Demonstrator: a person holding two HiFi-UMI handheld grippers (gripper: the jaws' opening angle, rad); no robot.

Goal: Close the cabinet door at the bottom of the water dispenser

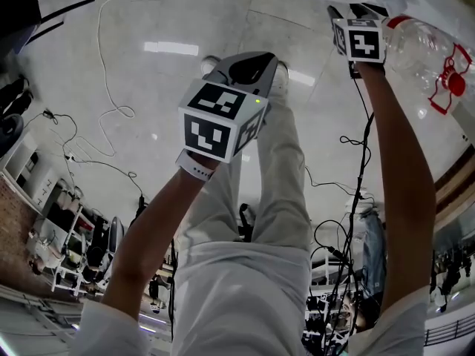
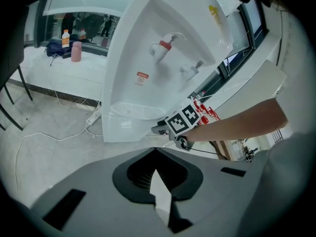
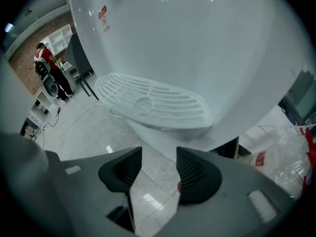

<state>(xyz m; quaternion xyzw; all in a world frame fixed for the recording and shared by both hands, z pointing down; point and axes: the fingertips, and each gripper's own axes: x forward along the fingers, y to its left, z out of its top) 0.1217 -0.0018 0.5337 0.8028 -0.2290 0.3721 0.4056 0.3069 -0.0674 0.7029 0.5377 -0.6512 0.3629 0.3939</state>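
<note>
Apparently left closing undone, dark cabinet gap (image 3: 228,151) showing; held right gripper (image 3: 159,157) released, empty, near water dispenser (image 3: 197,43); left gripper (image 2: 157,157) clenched, empty.

white water dispenser (image 2: 148,58) stands upright; its bottom cabinet door (image 3: 188,142) seems ajar.

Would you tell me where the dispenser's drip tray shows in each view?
Head view: not in it.
Left gripper view: drip tray, left of centre, below the red tap.
Right gripper view: drip tray, centre, just above middle.
Shared landmark: clear bottle with red fittings, right of centre in all three.
</note>
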